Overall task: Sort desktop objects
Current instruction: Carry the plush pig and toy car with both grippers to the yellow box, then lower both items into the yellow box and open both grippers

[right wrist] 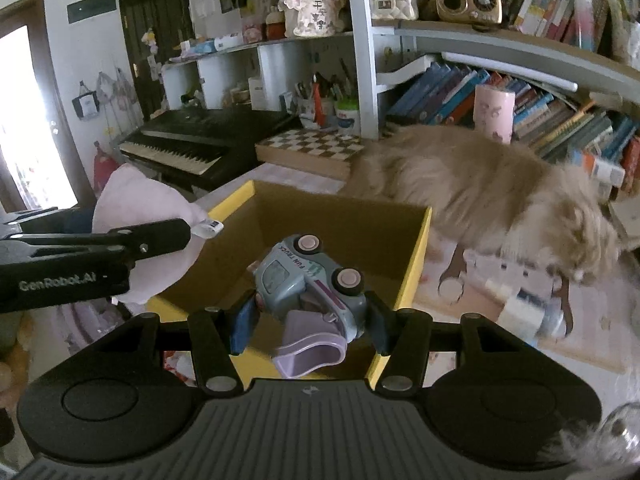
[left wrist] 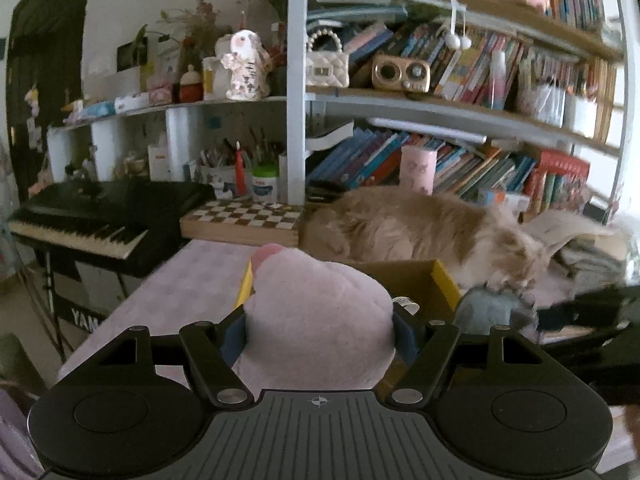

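Between the right gripper's point(right wrist: 310, 322) fingers a blue-grey toy truck point(right wrist: 308, 280) is hanging pinched, upturned, over the yellow-rimmed box point(right wrist: 416, 256). Left gripper's point(left wrist: 320, 332) fingers are squeezing a pink plush point(left wrist: 316, 320) just beside the rim. Both should be clearing the rim before letting go, minding the cat point(right wrist: 480, 184) beyond.

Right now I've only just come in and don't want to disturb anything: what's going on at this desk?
A person is tidying toys with a handheld gripper in each hand. The left gripper is clamped on a pink plush toy, and the right gripper holds a blue toy truck above the open yellow cardboard box. A fluffy cat lies on the desk just behind the box, beside more small items still to sort.
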A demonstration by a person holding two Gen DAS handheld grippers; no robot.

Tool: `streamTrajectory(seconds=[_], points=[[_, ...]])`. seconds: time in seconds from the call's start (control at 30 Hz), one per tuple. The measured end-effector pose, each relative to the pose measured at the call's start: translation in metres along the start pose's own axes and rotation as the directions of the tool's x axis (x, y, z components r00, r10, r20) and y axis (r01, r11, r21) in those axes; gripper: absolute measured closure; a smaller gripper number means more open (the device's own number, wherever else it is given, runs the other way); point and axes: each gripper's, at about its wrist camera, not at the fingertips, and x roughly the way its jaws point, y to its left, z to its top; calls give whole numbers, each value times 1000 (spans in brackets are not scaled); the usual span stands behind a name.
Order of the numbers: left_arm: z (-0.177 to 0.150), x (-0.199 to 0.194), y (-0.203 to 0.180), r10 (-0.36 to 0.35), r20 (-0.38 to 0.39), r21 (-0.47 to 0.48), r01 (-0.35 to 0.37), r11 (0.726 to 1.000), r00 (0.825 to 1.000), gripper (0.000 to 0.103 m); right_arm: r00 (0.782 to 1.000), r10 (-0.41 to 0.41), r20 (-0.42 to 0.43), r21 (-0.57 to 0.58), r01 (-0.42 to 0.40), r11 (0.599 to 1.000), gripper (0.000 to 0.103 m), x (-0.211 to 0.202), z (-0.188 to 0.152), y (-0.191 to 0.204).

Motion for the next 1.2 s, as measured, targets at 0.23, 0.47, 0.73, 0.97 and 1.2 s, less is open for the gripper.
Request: streamTrajectory(seconds=[0.23,0.47,0.73,0.97,1.2], points=[[-3,61,-8,-12,-154,4,13,1000,988,30,1000,2,10,-33,-2,999,50,26,23,-17],[-21,96,-13,-15,-292,18,21,1000,956,30,999,24,-40,-42,-26,999,50,55,31,-27],[-31,102,-14,3,-323,25,6,1000,946,23,995,59,-81,-111,-68,991,50,93,44,-19],[-24,74,-17,39,-190,78,-24,997,981,15,984,65,-165,-126,-87,988,50,136,54,-17],[-25,57,-16,71,-161,93,-57,994,984,14,970,55,-236,-193,-102,976,50,165,60,-10]])
